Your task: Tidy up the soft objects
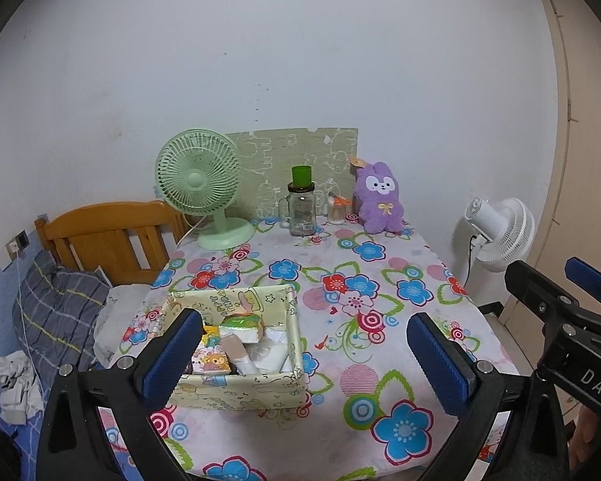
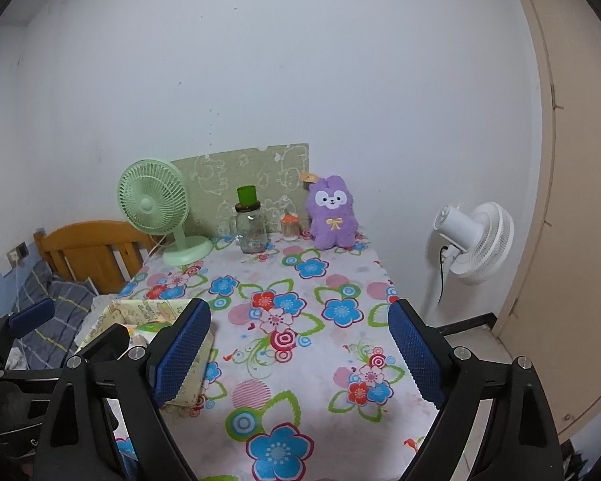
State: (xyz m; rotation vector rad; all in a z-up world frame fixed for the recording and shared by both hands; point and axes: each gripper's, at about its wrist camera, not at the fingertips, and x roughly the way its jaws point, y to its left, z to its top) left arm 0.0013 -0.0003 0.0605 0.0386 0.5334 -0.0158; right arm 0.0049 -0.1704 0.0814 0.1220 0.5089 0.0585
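A purple plush bunny [image 1: 378, 200] [image 2: 332, 214] sits upright at the far right of the flowered table [image 1: 332, 292] [image 2: 300, 320], against the wall. A cream cartoon-print fabric box [image 1: 236, 391] [image 2: 188, 385] stands near the table's front left; it holds tissue packs [image 1: 242, 326] and other small soft items. My left gripper [image 1: 304, 354] hangs open over the front of the table, its left finger in front of the box, nothing between its pads. My right gripper [image 2: 300, 350] is open too, empty, to the right of the box.
At the back stand a green desk fan [image 1: 198, 182] [image 2: 154, 204], a glass jar with a green cup [image 1: 301, 206] [image 2: 251, 220] on it, and a small toothpick jar [image 1: 337, 209]. A white floor fan [image 1: 501, 234] [image 2: 474, 242] stands right of the table, a wooden headboard [image 1: 108, 236] and bedding left.
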